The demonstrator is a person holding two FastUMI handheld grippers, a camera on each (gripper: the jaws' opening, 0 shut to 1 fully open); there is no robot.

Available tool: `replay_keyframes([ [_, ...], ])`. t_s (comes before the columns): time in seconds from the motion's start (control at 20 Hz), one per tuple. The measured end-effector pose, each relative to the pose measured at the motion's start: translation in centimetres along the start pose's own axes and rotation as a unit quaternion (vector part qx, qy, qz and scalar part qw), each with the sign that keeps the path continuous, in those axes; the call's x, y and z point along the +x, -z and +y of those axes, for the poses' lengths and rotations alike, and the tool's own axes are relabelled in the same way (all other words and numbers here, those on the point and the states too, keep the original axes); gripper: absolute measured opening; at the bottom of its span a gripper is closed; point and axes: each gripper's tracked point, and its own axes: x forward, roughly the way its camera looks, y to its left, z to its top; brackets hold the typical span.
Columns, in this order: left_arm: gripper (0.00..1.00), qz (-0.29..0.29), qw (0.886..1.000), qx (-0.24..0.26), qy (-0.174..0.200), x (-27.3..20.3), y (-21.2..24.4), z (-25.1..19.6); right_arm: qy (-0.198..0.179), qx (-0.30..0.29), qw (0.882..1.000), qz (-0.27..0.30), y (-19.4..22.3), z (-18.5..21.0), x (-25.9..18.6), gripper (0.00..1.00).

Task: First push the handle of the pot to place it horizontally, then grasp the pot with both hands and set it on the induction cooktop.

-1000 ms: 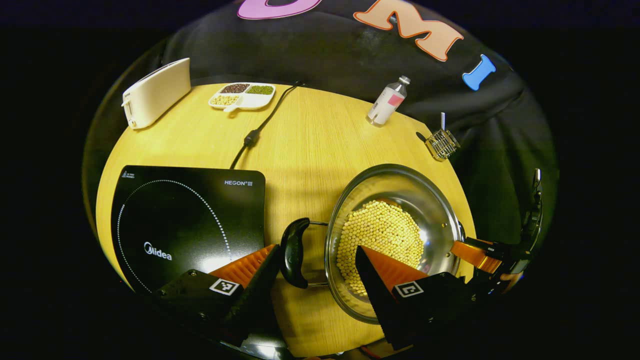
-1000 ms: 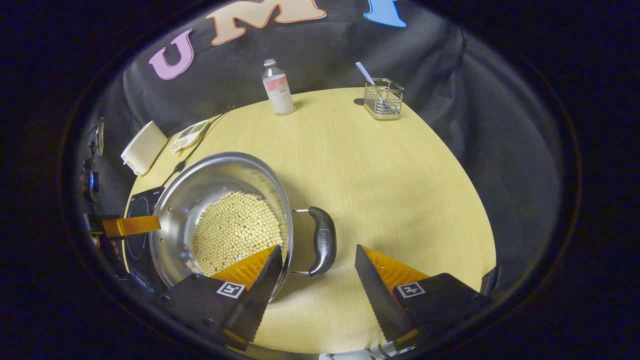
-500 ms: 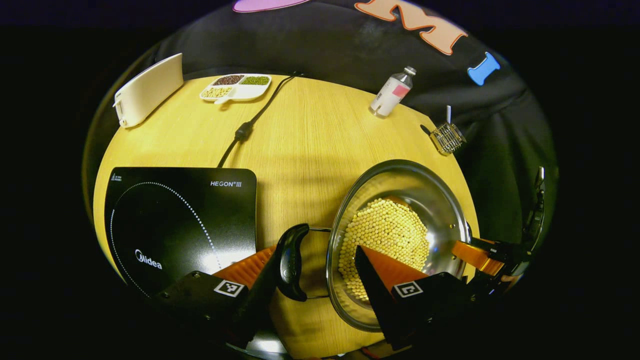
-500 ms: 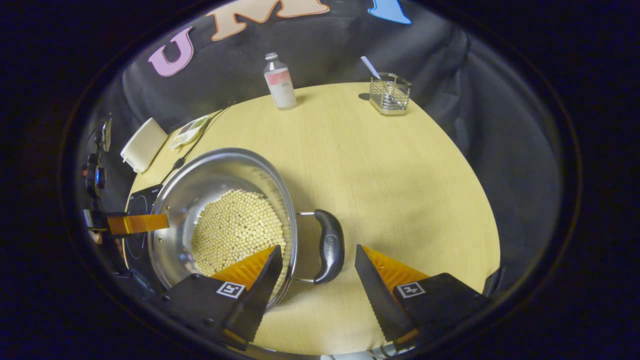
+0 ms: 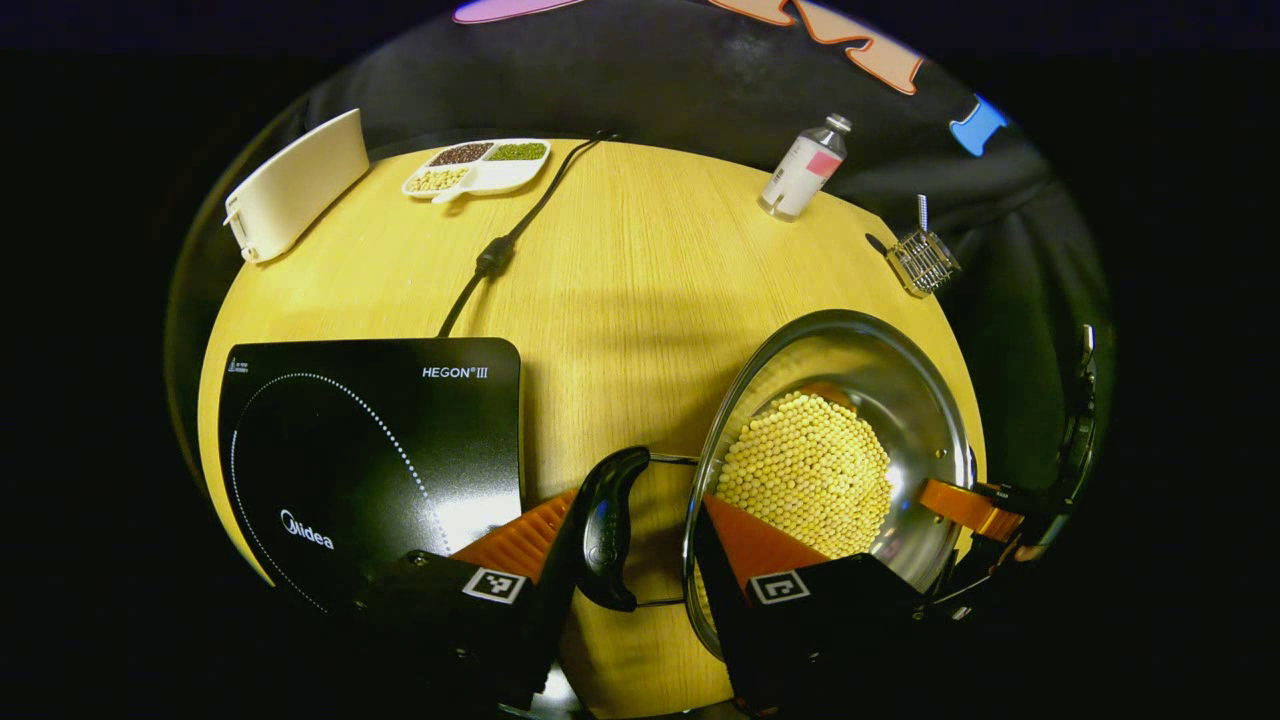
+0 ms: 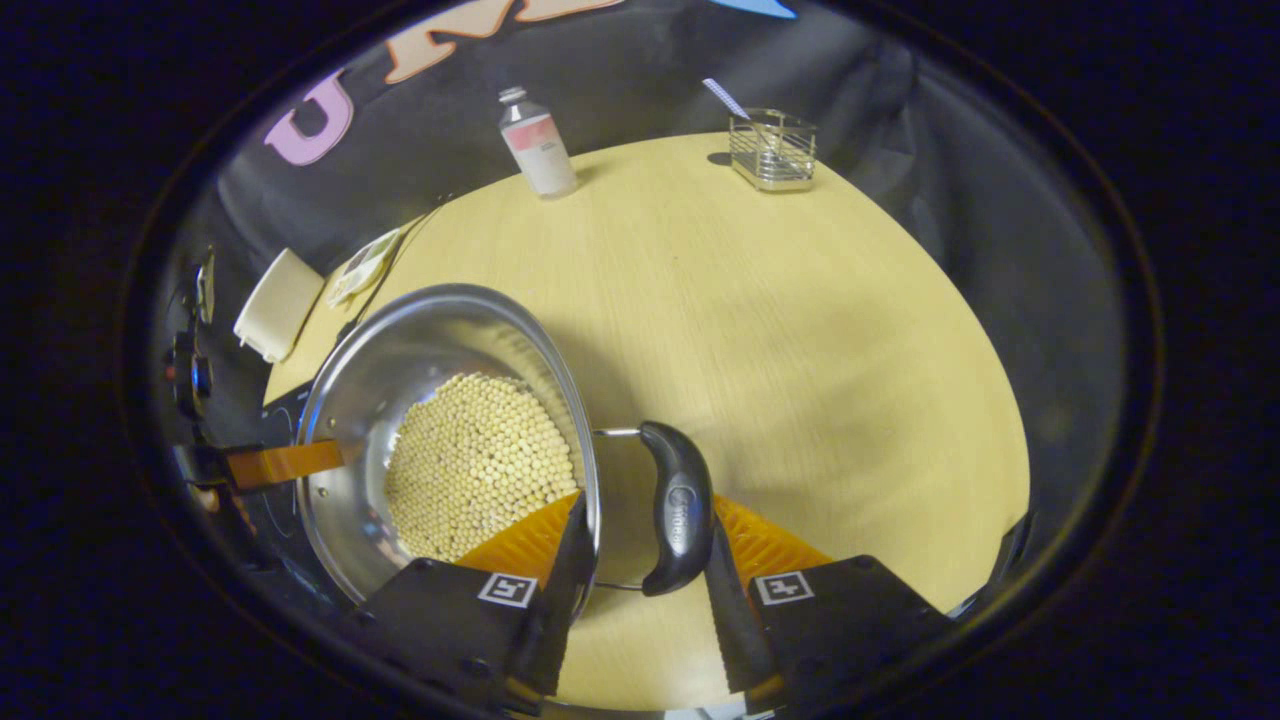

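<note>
A steel pot (image 5: 880,380) holding yellow beans (image 5: 810,470) stands on the round wooden table (image 5: 620,280), to the right of the black induction cooktop (image 5: 370,450). My left gripper (image 5: 640,500) has closed in on the pot's black left handle (image 5: 605,525). One finger lies against the handle's outer side, the other just inside the rim. In the right gripper view the pot (image 6: 420,340) sits at left. My right gripper (image 6: 645,505) clamps its other handle (image 6: 678,505) and the rim the same way. Each view shows the other gripper at the pot's far side.
The cooktop's cord (image 5: 495,255) runs to the table's back edge. A white appliance (image 5: 295,180) and a divided dish of beans (image 5: 480,165) sit at the back left. A bottle (image 5: 803,170) and a wire basket (image 5: 925,260) stand at the back right.
Both grippers moved in over the pot's handles and their fingers narrowed, coming from a wide gap to contact with handle and rim. The pot stays on the table.
</note>
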Motion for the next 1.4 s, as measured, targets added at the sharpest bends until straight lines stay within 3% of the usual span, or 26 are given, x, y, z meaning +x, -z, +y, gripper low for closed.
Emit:
replay_keyframes([
  [0.1,0.66,-0.002,1.0,0.009,-0.001,0.1,-0.1,0.0,0.0,0.011,1.0,0.007,0.4,0.1,0.2,0.64],
  [0.25,0.65,0.0,1.0,0.008,0.0,0.1,0.1,-0.1,-0.003,0.012,1.0,-0.003,0.3,0.2,-0.2,0.48],
  [0.3,0.65,-0.002,1.0,0.012,0.001,0.1,0.1,-0.2,-0.003,0.012,1.0,-0.003,0.5,0.2,-0.3,0.47],
  [0.6,0.64,-0.008,1.0,0.021,-0.001,0.3,-0.2,-0.3,-0.007,0.005,1.0,-0.013,1.2,0.2,-1.1,0.48],
  [0.65,0.64,-0.01,1.0,0.026,-0.001,0.2,-0.2,-0.1,-0.007,0.003,1.0,-0.016,1.1,0.3,-1.0,0.53],
  [0.7,0.64,-0.012,1.0,0.029,-0.003,0.1,-0.3,0.1,-0.008,0.003,1.0,-0.019,1.0,0.3,-1.1,0.48],
  [0.8,0.64,-0.017,1.0,0.026,-0.006,-0.3,-0.6,0.2,-0.011,0.006,1.0,-0.024,1.0,0.5,-1.3,0.53],
  [0.85,0.63,-0.021,0.999,0.026,-0.007,-0.4,-0.7,0.3,-0.013,0.006,1.0,-0.026,1.0,0.7,-1.4,0.47],
  [0.95,0.63,-0.027,0.999,0.029,-0.01,-0.7,-0.8,0.4,-0.016,0.004,0.999,-0.028,1.0,1.4,-1.9,0.53],
  [1.05,0.63,-0.033,0.999,0.032,-0.014,-1.3,-1.2,0.9,-0.019,0.001,0.999,-0.034,0.4,2.3,-2.8,0.48],
  [1.35,0.63,-0.072,0.997,0.016,-0.02,-1.3,-0.3,1.0,-0.035,-0.021,0.997,-0.066,-2.0,6.1,-5.0,0.52],
  [1.4,0.63,-0.075,0.997,0.012,-0.021,-1.1,0.2,0.8,-0.039,-0.025,0.996,-0.071,-2.4,7.0,-5.4,0.47],
])
